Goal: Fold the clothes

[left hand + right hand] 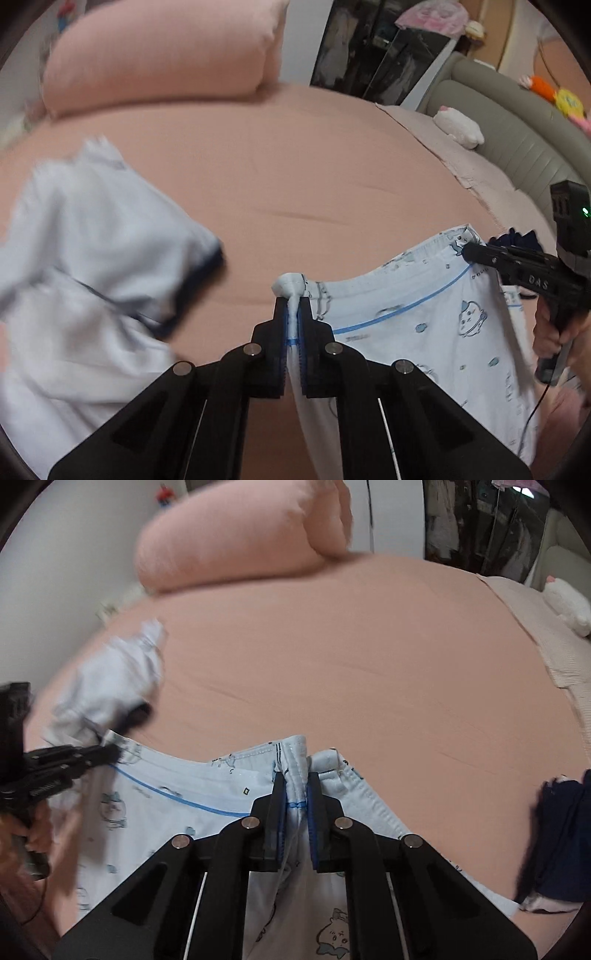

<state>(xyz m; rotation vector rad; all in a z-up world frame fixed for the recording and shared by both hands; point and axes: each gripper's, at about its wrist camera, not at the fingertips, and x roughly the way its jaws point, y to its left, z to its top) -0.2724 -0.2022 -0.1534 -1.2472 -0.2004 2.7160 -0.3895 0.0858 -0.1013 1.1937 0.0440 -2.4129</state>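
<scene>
Pale blue pyjama trousers [424,325] with cartoon prints and a blue stripe hang by their waistband above the pink bed sheet [295,177]. My left gripper [293,306] is shut on one bunched end of the waistband. At the right of the left wrist view, my right gripper [466,252] grips the other end, with a hand [550,332] around its handle. The right wrist view shows the right gripper [297,781] shut on the waistband of the trousers [177,805], and the left gripper [110,754] pinching the far end at the left.
A pale blue top [92,258] with navy trim lies crumpled on the left of the bed. A pink rolled quilt [159,55] sits at the back. A dark navy garment [557,834] lies at the right. A white plush toy [460,127] rests by the grey headboard [517,122].
</scene>
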